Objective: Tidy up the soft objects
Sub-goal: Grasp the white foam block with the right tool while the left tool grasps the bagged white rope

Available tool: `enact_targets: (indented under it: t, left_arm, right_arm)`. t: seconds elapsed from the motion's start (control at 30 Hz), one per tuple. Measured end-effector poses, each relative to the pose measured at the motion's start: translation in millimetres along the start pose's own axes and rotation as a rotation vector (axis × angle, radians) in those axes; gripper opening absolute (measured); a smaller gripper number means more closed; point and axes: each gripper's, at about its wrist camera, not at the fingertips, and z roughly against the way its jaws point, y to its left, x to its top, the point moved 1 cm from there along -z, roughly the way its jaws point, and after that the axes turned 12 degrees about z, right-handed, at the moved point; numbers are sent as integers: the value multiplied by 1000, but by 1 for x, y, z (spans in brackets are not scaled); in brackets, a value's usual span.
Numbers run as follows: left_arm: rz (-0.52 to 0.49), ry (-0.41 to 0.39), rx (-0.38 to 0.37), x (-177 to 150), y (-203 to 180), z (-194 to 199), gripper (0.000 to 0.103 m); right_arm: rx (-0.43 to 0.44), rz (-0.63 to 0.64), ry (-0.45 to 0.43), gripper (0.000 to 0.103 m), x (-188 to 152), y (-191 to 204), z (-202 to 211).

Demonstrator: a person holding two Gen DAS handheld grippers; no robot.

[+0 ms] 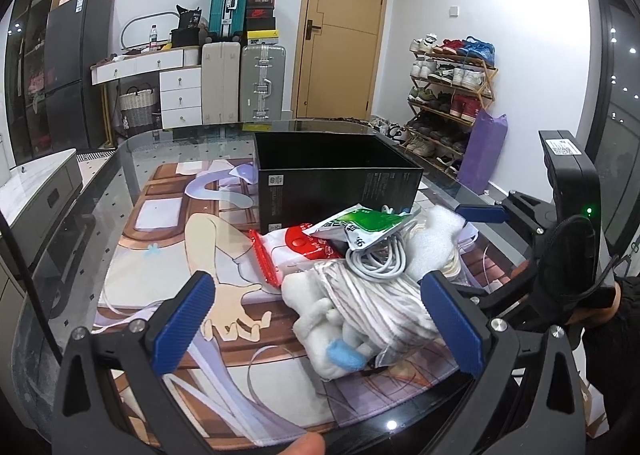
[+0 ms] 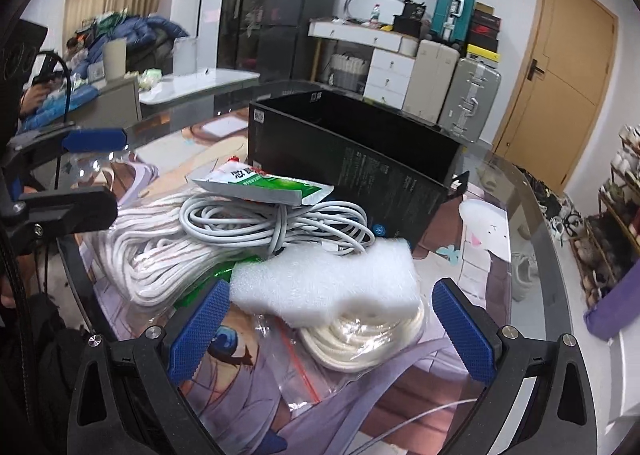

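A pile of soft things lies on the printed mat in front of an open black box. In the left wrist view it holds a white plush toy, a white rope bundle, a grey cable coil, a green-white pouch, a red-white bag and white foam. My left gripper is open, its jaws either side of the plush and rope. My right gripper is open over the foam and a bagged cream rope coil. The black box, cable and pouch lie beyond it.
The glass table has a curved dark edge close to both grippers. Behind it stand suitcases, a white drawer unit, a door and a shoe rack. The right gripper's body shows at the right of the left wrist view.
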Motion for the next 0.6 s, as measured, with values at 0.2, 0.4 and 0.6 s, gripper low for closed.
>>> enact_targets:
  t: [0.2,0.4,0.6]
  left_arm:
    - [25,6,-2,1,5,-3,103]
    - [20,10,7,2,3,-2,103]
    - [1,14,2,2,-6,1,103]
  right_arm:
    - [35,-49,-9,103,0,-5,0]
    - [3,-53,14,91,0,3,-9]
    - [-25,-193,-50,91,-14,-6,19]
